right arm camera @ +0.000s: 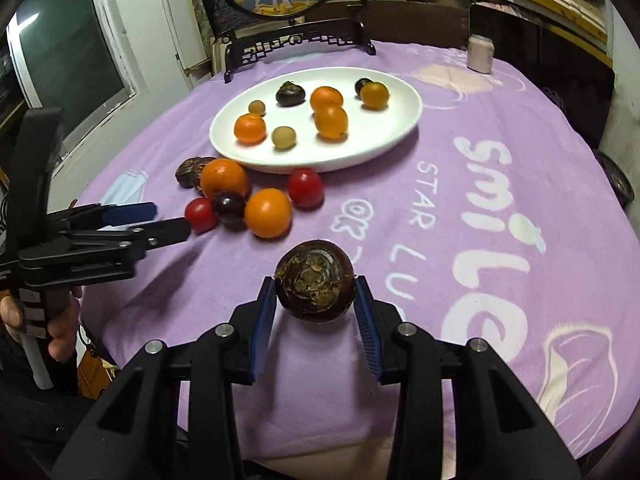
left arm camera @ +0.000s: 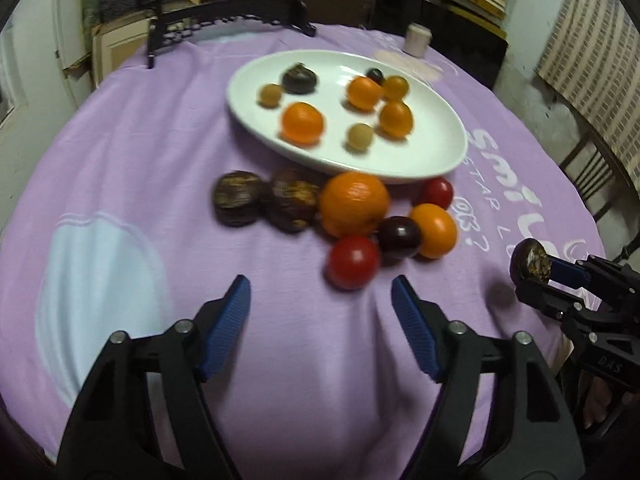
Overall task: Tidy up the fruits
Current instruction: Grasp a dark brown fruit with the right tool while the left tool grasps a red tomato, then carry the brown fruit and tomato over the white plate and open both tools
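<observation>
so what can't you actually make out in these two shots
- Dark fruit behind the orange, right wrist view: mostly hidden.
- Held fruit in the right gripper: its underside faces away.
- Plate fruit, left wrist view: motion-blurred.
- Cup, both views: too small to identify.

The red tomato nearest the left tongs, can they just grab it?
Probably yes. The left tongs are open and empty, and the red tomato lies just ahead on bare cloth; only the dark plum touches it behind.
</observation>
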